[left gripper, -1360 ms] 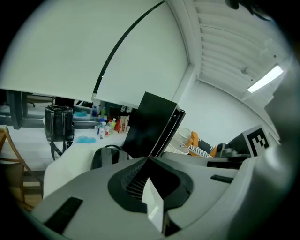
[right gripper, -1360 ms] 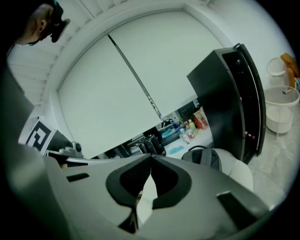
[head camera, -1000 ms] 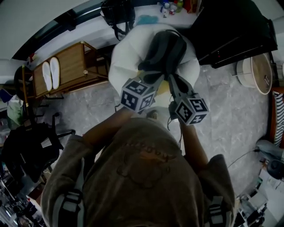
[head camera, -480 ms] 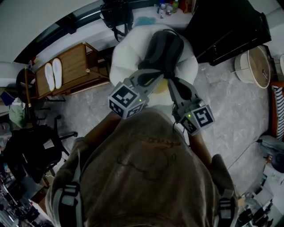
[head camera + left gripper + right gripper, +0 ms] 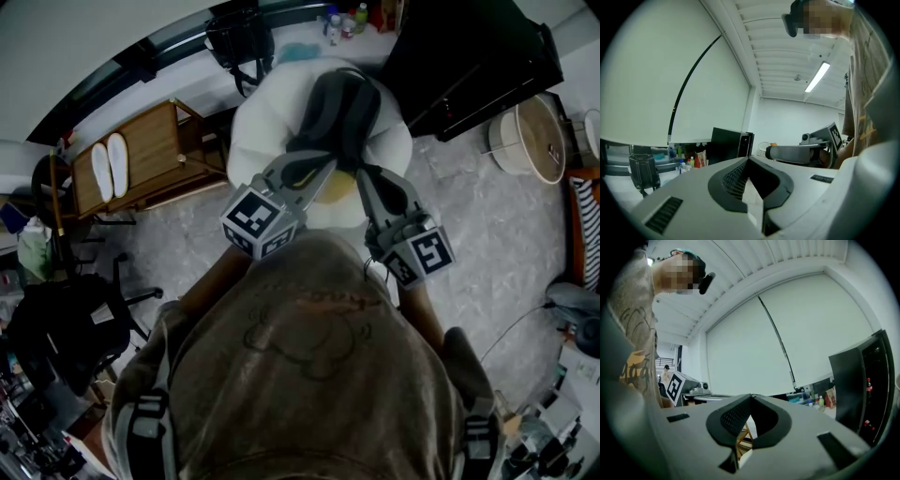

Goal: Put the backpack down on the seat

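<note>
Left hand-held gripper (image 5: 322, 165) and right hand-held gripper (image 5: 364, 174) drawn back, jaws closed on nothing, backpack (image 5: 339, 108) base hidden behind them

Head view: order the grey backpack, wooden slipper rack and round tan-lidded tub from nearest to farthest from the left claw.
1. Grey backpack, just ahead of the left claw.
2. Wooden rack holding white slippers, on its left.
3. Round tan-lidded tub, far right.

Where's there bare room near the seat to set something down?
Bare floor lies right of the seat, before the black cabinet, and left of it by the wooden rack. The seat's left side is bare; the backpack fills its middle. The counter with bottles behind is crowded.
</note>
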The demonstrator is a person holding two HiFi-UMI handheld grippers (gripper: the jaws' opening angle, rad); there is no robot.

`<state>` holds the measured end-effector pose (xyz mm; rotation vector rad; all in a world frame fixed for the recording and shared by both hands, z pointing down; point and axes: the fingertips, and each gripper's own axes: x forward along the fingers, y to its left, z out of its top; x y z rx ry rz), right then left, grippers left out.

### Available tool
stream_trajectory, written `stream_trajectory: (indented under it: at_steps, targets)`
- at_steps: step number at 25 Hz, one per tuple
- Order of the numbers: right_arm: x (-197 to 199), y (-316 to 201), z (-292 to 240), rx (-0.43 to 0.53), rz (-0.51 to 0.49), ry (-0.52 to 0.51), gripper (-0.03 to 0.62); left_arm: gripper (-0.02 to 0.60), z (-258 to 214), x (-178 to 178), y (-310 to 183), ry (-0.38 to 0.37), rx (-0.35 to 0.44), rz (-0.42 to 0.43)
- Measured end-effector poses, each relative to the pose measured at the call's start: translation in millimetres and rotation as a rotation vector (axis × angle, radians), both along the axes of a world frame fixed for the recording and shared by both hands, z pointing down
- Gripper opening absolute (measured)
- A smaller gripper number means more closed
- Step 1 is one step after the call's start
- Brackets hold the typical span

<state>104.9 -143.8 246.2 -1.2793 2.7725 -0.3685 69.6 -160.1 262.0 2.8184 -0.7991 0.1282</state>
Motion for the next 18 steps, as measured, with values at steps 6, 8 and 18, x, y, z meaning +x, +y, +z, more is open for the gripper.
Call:
stream_trajectory:
  at_steps: [6, 8, 18]
  targets:
    - [-2.0, -1.0, 1.8, -0.005, -0.008, -0.005, -0.002, -0.002, -0.2, 1.6, -3.7, -0.003, 0.002, -0.007]
    - [-2.7, -1.0, 2.3, -0.007, -0.01, -0.005, -0.002, -0.002, 0.6, 1.8, -4.5, -0.007, -0.006, -0.013]
    - [-7.6, 0.9, 11.0, -0.018, -0.013, 0.02, -0.002, -0.002, 12.0, -4.3, -0.1, -0.015, -0.04, -0.028]
